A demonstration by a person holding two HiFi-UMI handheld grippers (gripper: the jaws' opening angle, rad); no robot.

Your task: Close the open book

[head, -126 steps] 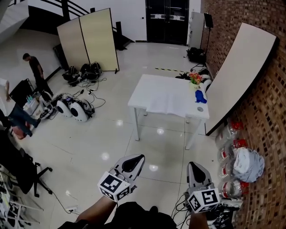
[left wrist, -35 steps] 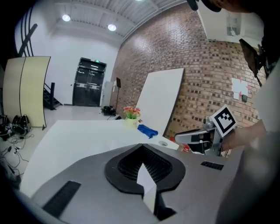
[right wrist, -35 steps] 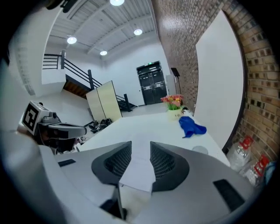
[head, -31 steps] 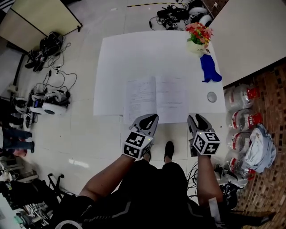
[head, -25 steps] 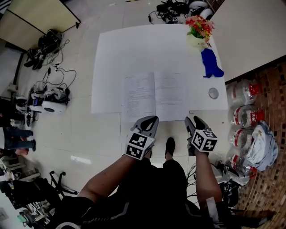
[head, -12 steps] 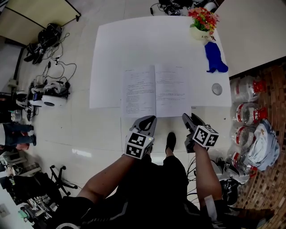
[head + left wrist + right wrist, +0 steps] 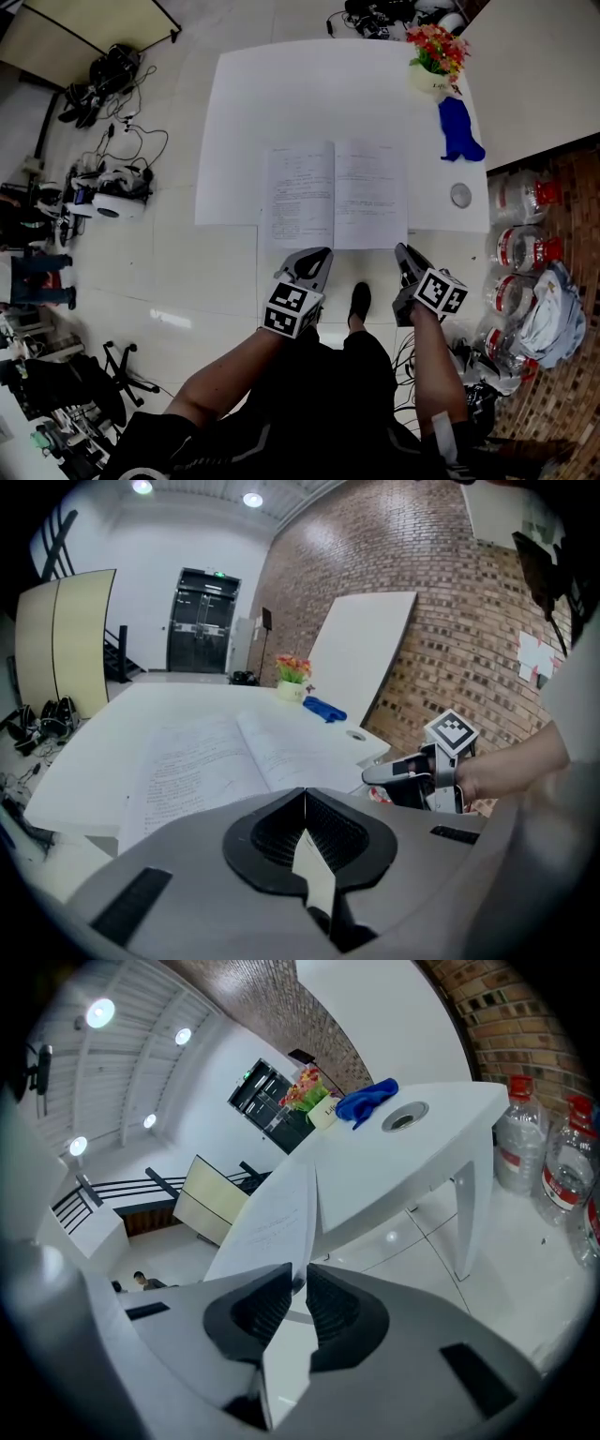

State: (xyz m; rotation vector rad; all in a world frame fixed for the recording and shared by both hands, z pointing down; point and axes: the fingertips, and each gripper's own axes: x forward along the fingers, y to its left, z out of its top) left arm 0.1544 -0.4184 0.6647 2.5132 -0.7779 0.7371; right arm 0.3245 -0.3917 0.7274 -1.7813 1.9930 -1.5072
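Left gripper (image 7: 323, 253): ribbed black jaws closed flat together, nothing between them, tips just short of the book's near edge.

Open book (image 7: 336, 195): thin white printed pages spread flat on the smooth white tabletop (image 7: 300, 94), overhanging its near edge.

Right gripper (image 7: 404, 250): jaws have just been closing and now stand at a narrow gap. They seemingly pinch the book's near right page corner.

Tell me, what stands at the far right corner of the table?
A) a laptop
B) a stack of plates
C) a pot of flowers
C: the pot of flowers stands at the far right corner of the table, beyond the open book.
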